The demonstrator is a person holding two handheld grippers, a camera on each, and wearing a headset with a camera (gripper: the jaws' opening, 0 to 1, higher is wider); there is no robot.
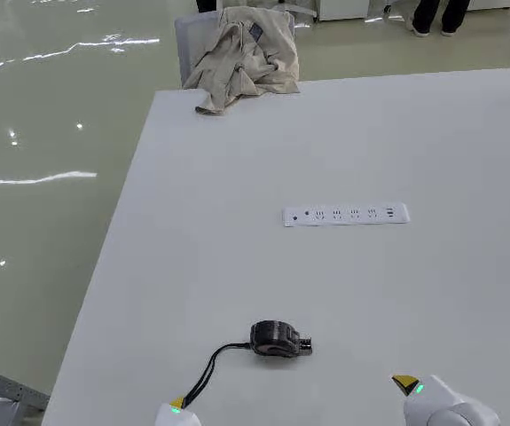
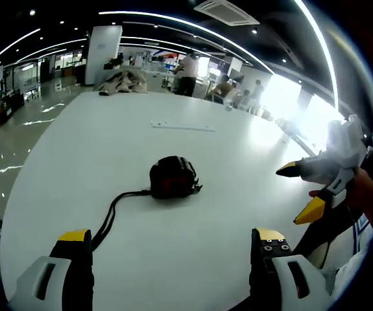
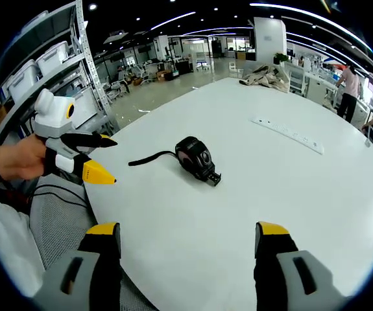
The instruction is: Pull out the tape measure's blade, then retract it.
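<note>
In the head view the bottom edge cuts off both claws, so only a yellow tip of each one shows above it. The left claw is open, its two jaws stand wide apart and nothing is between them. The right claw is also open and grips nothing.

The tape measure lies on the white counter, close to the near edge and nearer to the left edge than to the right one. It is apart from both claws, and the left claw is the closer one. Its dark case has the long axis about parallel to the near edge. The mouth end points toward the right edge of the counter, but it is too small to make out the details there. A black strap leaves the other end of the case and runs in a curve toward the near left corner, where it ends just beside the left claw's tip.

Farther in, around the middle of the counter, lies a white power strip, also parallel to the near edge. At the far left corner a beige jacket hangs over a chair and partly hides it.
</note>
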